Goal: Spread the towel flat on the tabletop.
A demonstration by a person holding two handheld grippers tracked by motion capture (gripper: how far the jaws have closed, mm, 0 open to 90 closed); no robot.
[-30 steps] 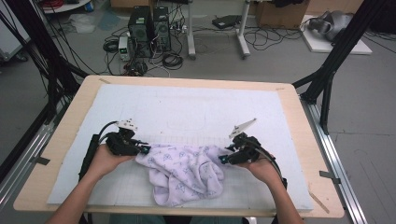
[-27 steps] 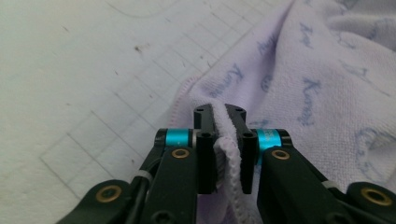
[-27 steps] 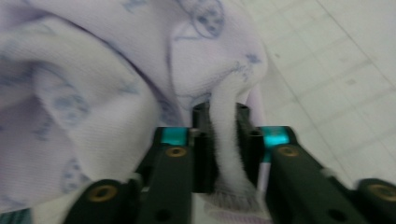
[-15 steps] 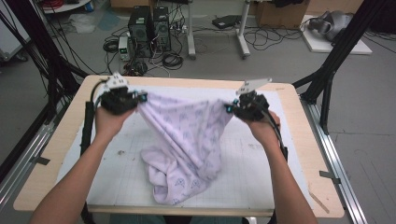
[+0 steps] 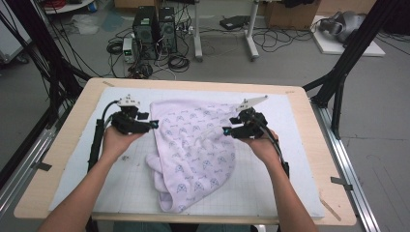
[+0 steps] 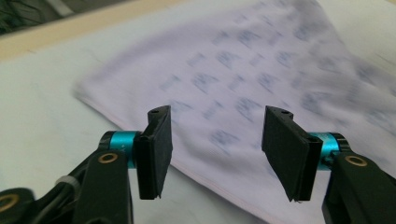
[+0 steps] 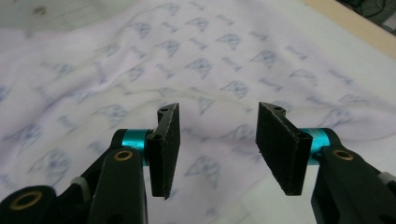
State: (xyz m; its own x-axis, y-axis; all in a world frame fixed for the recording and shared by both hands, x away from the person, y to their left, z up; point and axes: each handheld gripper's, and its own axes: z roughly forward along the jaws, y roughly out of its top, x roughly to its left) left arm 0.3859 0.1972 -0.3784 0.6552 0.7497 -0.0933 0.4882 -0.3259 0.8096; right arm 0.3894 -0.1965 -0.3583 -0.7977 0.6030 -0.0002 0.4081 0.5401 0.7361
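The cloth [image 5: 193, 150] lay mid-mat [image 5: 270, 193], running from twelve o'clock toward six. The left gripper [image 5: 153, 124] sat at its ten o'clock edge, the right gripper [image 5: 225, 130] over its two o'clock part.

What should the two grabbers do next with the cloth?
Probably grab the bunched near end of the cloth and pull it flat. Both the left gripper and right gripper have just opened, nothing between their jaws.
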